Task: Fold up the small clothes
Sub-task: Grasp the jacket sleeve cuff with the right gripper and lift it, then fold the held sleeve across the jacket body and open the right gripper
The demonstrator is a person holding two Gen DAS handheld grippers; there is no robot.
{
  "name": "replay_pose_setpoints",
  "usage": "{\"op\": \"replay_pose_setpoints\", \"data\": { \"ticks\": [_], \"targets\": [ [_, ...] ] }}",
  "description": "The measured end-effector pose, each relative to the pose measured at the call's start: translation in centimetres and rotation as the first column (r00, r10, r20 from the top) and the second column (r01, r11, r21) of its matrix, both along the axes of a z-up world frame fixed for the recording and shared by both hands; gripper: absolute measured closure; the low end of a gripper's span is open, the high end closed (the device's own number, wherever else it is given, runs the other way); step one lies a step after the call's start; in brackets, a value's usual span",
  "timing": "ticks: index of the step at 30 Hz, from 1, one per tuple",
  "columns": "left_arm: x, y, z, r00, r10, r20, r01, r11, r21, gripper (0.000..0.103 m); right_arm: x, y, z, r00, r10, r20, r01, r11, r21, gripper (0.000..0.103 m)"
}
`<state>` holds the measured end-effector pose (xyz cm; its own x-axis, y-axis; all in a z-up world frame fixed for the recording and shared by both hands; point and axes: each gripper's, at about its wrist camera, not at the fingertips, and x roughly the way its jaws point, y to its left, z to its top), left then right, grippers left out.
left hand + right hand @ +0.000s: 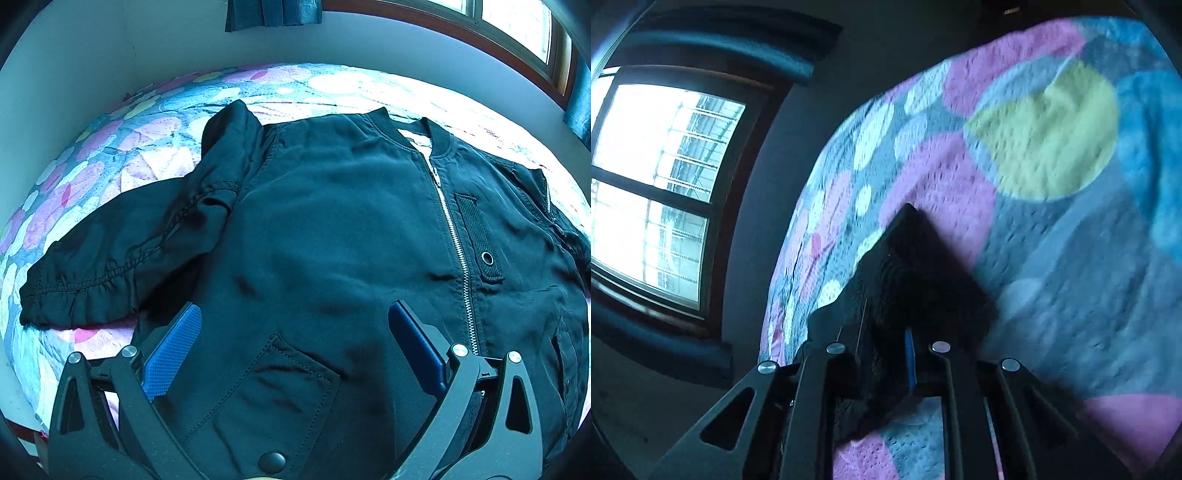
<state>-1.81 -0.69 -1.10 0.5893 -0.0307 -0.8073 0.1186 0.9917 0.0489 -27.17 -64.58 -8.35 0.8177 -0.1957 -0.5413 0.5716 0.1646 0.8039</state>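
Note:
A small black bomber jacket (332, 229) lies front up on the bed, zipper (456, 236) closed, its left sleeve (122, 258) spread out to the left. My left gripper (295, 325) is open above the jacket's lower front, blue pads (173, 354) apart, holding nothing. In the right wrist view my right gripper (890, 332) is shut on a black piece of the jacket (912, 266), which sticks up from between the fingers and is lifted over the bedspread.
The bed has a quilted bedspread with pink, blue and yellow circles (129, 147) (1052, 258). A pale wall (147, 44) stands behind the bed. A window with a dark frame (657, 184) is at the side.

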Motion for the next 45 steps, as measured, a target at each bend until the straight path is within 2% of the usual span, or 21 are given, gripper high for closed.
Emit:
{"op": "replay_pose_setpoints", "data": {
  "ticks": [2,4,7,11,16,21,26,28,31,37,45],
  "targets": [
    [-0.1,0.2,0.1,1.000,-0.002,0.004,0.002,1.000,0.001,0.002,-2.3,0.1,0.8,0.998,-0.060,-0.027,0.059,0.997,-0.046,0.090],
    [0.0,0.5,0.1,1.000,-0.003,0.006,0.003,1.000,0.002,0.002,-3.5,0.7,0.6,0.997,-0.064,-0.033,0.063,0.997,-0.040,0.090],
    [0.3,0.7,0.0,1.000,-0.010,0.001,0.010,1.000,0.007,0.002,-3.6,1.7,0.8,0.996,-0.050,-0.080,0.043,0.995,-0.090,0.090],
    [0.5,1.2,0.0,1.000,-0.012,-0.006,0.012,1.000,-0.003,0.002,-3.2,2.4,2.6,0.997,-0.065,-0.044,0.059,0.990,-0.131,0.090],
    [0.5,2.3,0.7,1.000,-0.002,0.018,0.001,1.000,0.007,0.002,-0.1,5.1,9.3,1.000,0.009,0.025,-0.002,0.964,-0.268,0.090],
    [0.8,4.1,1.1,0.999,0.023,0.033,-0.024,1.000,0.014,0.002,4.8,11.2,17.3,0.978,0.188,0.089,-0.132,0.892,-0.433,0.090],
    [0.7,6.3,1.1,0.999,0.046,0.025,-0.046,0.999,0.004,0.002,10.9,18.7,23.1,0.906,0.406,0.119,-0.287,0.796,-0.533,0.090],
    [0.7,7.2,1.0,0.998,0.056,0.023,-0.056,0.998,-0.003,0.002,13.4,21.9,24.4,0.871,0.479,0.106,-0.343,0.750,-0.565,0.090],
    [0.6,8.3,1.1,0.997,0.069,0.029,-0.069,0.998,-0.010,0.002,17.0,26.5,24.8,0.814,0.576,0.075,-0.432,0.687,-0.583,0.090],
    [0.5,9.9,1.3,0.996,0.083,0.037,-0.083,0.996,-0.024,0.002,23.6,36.0,22.0,0.699,0.713,-0.056,-0.604,0.546,-0.581,0.090],
    [0.5,11.1,0.5,0.994,0.109,0.019,-0.109,0.993,-0.035,0.002,30.0,45.8,13.9,0.531,0.797,-0.287,-0.799,0.358,-0.484,0.090]
  ]
}}
